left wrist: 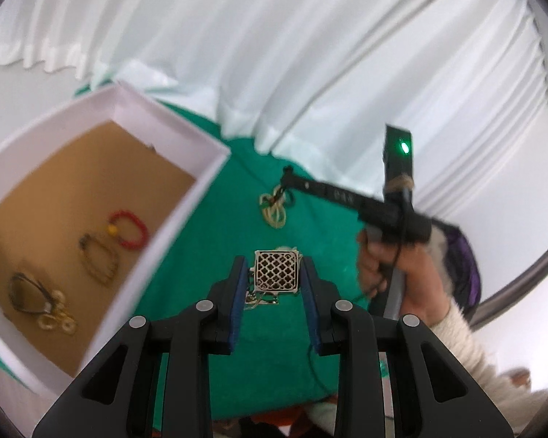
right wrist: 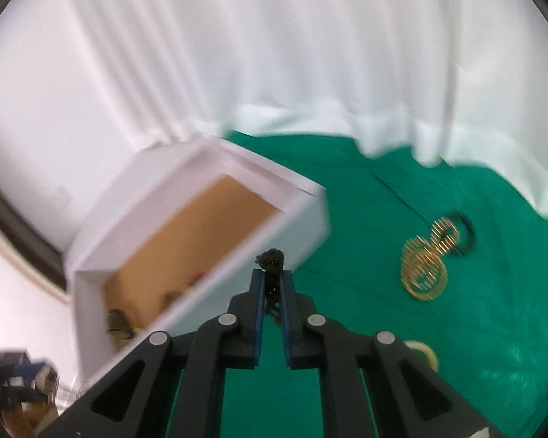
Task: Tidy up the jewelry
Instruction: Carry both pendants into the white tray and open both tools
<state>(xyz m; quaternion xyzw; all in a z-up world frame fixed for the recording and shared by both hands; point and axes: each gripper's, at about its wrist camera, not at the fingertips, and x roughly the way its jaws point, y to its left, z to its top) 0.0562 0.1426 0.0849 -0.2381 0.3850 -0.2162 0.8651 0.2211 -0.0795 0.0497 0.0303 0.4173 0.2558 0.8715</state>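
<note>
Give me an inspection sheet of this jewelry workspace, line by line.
Surface: green cloth, wrinkled.
Job's things: white box with tan floor holds red bracelet and other blurred pieces; lattice pendant and gold filigree piece lie on the cloth.
Clutter: pale ring at the right view's edge.
Grippers: left gripper open around the lattice pendant; right gripper shut on black cord.
Cables: thin black wire below the right hand.
Surroundings: white curtain.

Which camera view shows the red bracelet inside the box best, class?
The left wrist view: it looks down into the white box, so the whole red bracelet shows on the brown floor, though blurred. In the right wrist view the box wall hides nearly all of it; only a blurred red speck shows.
</note>
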